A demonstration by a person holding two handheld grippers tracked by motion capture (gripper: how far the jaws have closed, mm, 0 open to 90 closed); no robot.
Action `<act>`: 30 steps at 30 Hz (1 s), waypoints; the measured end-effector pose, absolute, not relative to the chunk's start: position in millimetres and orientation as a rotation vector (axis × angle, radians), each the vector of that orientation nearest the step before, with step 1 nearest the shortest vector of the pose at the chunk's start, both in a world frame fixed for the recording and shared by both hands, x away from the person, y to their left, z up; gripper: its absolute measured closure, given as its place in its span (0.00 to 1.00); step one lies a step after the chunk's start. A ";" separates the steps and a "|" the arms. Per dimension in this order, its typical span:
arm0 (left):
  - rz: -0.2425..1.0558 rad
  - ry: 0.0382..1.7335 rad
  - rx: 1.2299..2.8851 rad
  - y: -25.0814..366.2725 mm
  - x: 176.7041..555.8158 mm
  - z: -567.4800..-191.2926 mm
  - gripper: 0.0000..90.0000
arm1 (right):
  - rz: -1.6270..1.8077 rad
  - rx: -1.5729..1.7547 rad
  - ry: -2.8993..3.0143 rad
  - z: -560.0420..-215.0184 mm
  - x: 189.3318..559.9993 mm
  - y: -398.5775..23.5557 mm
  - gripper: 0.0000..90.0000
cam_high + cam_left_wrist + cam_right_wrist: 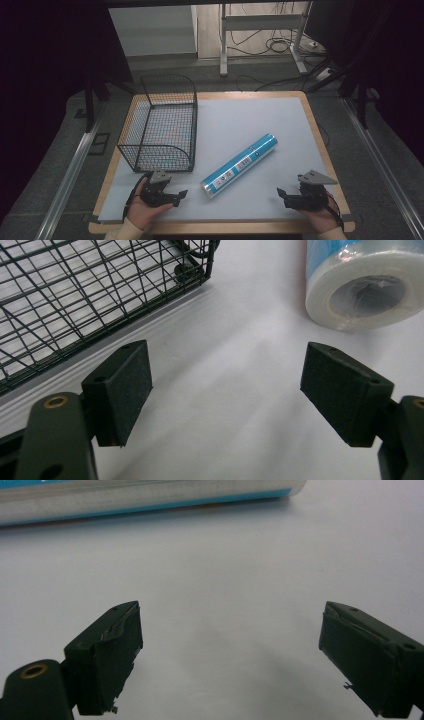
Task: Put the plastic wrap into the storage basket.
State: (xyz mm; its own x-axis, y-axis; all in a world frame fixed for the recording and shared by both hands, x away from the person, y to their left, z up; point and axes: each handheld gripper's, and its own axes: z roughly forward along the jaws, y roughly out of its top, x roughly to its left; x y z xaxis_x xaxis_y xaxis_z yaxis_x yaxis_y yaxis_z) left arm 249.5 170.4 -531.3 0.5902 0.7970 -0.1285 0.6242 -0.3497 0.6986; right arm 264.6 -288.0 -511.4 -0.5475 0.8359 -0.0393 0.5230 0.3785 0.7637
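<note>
A long blue roll [240, 165] wrapped in clear film lies slantwise on the white mat, its near end toward the front. In the left gripper view that hollow end of the roll [367, 295] sits at the upper right. My left gripper [180, 197] rests at the front left, just left of the roll's near end, jaws open and empty [226, 390]. At the front right my right gripper [281, 194] stands open too, with bare mat between its pads [230, 655]. The roll's side [145, 500] runs across the top of the right gripper view.
A black wire basket [162, 125] stands on the left part of the mat, just beyond my left gripper; its corner [195, 267] shows in the left gripper view. The wooden table edge [320, 140] frames the white mat [250, 115]. Desk legs and cables lie beyond.
</note>
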 end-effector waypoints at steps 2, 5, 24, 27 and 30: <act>0.298 1.121 2.097 170.7 249.3 -532.2 0.23 | 1.006 1.166 2.225 -511.4 266.2 -287.3 0.12; 0.296 1.131 2.089 171.5 247.9 -532.1 0.23 | 0.999 1.161 2.226 -511.1 268.0 -288.4 0.12; 0.320 1.080 2.069 163.4 248.0 -513.3 0.22 | 1.009 1.105 2.248 -509.7 265.8 -286.6 0.12; 0.328 1.065 2.059 161.9 245.4 -506.1 0.22 | 0.970 1.142 2.240 -511.2 266.5 -285.8 0.13; 0.335 1.048 2.045 160.1 243.7 -500.6 0.22 | 0.975 1.141 2.235 -510.8 266.4 -286.0 0.13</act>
State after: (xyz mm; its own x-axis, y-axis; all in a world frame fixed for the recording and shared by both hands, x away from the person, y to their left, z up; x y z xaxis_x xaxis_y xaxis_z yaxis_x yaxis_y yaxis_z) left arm 243.7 160.1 -500.6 0.6222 0.7742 -0.1161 0.5633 -0.3398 0.7531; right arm 266.4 -286.0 -510.8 -0.5594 0.8260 -0.0684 0.5118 0.4091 0.7554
